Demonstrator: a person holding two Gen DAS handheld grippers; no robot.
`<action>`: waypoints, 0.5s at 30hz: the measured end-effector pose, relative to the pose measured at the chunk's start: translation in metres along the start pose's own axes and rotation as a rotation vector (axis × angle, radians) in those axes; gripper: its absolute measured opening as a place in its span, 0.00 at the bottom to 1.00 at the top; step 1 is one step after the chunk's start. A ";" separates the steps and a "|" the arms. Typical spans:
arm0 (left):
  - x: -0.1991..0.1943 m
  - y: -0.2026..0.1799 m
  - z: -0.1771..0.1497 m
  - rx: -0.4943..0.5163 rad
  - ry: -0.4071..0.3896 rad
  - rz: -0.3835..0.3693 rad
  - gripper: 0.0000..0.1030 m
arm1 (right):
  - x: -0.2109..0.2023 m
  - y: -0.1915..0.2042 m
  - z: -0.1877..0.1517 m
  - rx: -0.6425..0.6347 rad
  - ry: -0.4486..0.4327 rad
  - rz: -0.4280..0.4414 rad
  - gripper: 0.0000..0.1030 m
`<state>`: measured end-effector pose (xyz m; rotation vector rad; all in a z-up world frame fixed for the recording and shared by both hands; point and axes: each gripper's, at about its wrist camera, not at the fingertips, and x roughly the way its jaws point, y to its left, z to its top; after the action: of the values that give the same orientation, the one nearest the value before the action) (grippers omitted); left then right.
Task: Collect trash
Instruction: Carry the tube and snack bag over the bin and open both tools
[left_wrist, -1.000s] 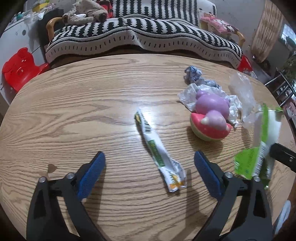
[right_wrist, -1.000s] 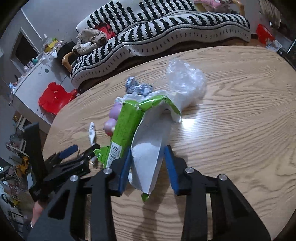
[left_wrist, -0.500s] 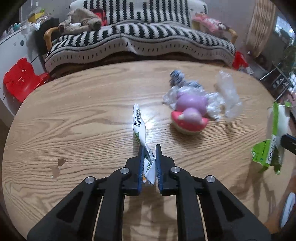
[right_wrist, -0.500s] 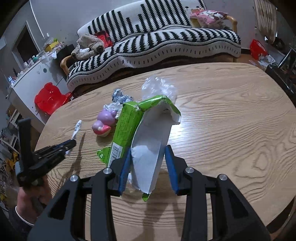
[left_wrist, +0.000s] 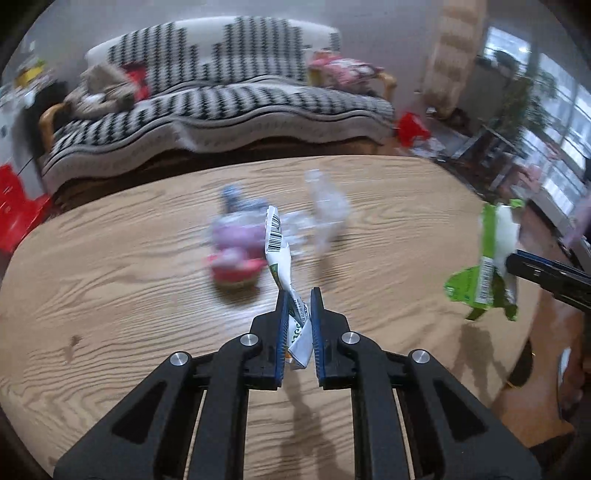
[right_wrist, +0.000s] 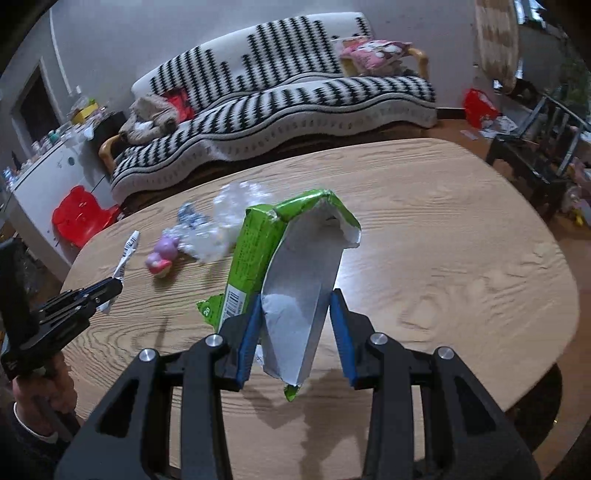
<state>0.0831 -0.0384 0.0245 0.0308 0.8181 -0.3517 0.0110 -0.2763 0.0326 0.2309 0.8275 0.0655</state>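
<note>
- Left wrist view: my left gripper (left_wrist: 297, 299) has its jaws clamped on the lower end of the white wrapper (left_wrist: 279, 258). The wrapper stands up out of the jaws, barcode end on top, clear of the table (left_wrist: 110, 280).
- On the table beyond it I see the pink and purple toy (left_wrist: 236, 254), blurred. The blue crumpled scrap (left_wrist: 236, 195) lies just behind the toy. The clear plastic wrap (left_wrist: 328, 214) lies to the toy's right, touching or nearly so; blur leaves that unclear.
- At the right edge of this view, my right gripper (left_wrist: 517, 264) comes in from the side, gripping the green carton (left_wrist: 491, 266), which hangs above the table edge.
- Behind the table I see the striped sofa (left_wrist: 229, 96).
- Right wrist view: right gripper (right_wrist: 295, 306) jaws are part way apart and pressed on the flattened green carton (right_wrist: 291, 269), pads on both of its sides. The carton's white inside faces the camera, torn top end pointing away, off the table (right_wrist: 461, 266).
- At the left of this view, the left gripper (right_wrist: 116, 286) holds the white wrapper (right_wrist: 125, 258) above the table's near left edge. A hand (right_wrist: 40, 402) with a dark sleeve holds that tool.
- The toy (right_wrist: 162, 254), plastic wrap (right_wrist: 225, 221) and blue scrap (right_wrist: 186, 214) sit in a cluster on the far left part of the table, well apart from both grippers.
- A red plastic chair (right_wrist: 81, 214) stands on the floor beyond the table, in front of the sofa (right_wrist: 280, 96).
</note>
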 end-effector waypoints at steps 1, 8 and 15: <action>0.001 -0.017 0.001 0.027 -0.005 -0.028 0.11 | -0.006 -0.011 -0.002 0.011 -0.005 -0.014 0.37; 0.005 -0.132 -0.003 0.194 -0.041 -0.202 0.11 | -0.055 -0.104 -0.021 0.114 -0.048 -0.135 0.37; 0.023 -0.242 -0.019 0.317 -0.006 -0.372 0.11 | -0.110 -0.207 -0.059 0.269 -0.084 -0.276 0.37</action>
<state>0.0074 -0.2703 0.0212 0.1752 0.7541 -0.8303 -0.1137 -0.4836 0.0260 0.3683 0.7766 -0.3140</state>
